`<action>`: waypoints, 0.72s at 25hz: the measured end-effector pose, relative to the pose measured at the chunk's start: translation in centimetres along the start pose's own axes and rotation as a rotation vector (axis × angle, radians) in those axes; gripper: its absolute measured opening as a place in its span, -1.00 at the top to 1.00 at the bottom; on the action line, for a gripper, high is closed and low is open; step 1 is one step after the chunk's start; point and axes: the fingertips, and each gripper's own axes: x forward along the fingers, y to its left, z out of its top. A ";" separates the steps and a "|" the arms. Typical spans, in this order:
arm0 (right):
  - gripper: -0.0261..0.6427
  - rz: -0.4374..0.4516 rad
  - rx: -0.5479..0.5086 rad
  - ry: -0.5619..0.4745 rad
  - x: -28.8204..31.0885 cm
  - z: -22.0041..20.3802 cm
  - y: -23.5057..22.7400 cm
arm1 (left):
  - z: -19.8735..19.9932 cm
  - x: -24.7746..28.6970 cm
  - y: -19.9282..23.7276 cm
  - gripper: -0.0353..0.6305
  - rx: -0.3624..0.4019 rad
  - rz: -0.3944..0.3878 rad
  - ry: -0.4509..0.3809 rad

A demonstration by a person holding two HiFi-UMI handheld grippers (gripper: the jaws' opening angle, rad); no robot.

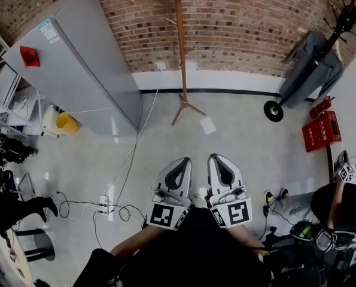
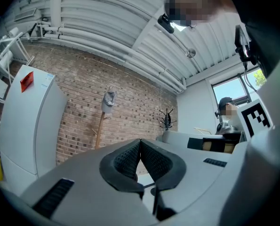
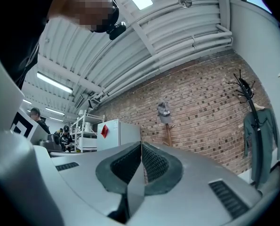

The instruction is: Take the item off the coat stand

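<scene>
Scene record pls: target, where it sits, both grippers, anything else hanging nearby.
target: grey cap
location: on top of wooden coat stand, by brick wall
left gripper: shut, empty
right gripper: shut, empty
contact: neither gripper touches the stand or cap
other hanger: black stand at right, grey jacket on it
status: cap not yet taken

Grey fridge (image 1: 76, 64), red crate (image 1: 321, 130), white power strip (image 1: 107, 203).
</scene>
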 end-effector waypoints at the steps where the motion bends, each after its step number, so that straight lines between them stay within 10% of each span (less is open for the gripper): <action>1: 0.86 -0.005 0.006 0.003 0.1 -0.2 -0.3 | -0.2 0.0 -0.1 0.84 -0.005 -0.002 0.007; 18: 0.86 -0.015 0.021 0.049 5.9 -1.4 -3.8 | -0.5 6.3 2.9 0.84 -0.029 -0.048 0.009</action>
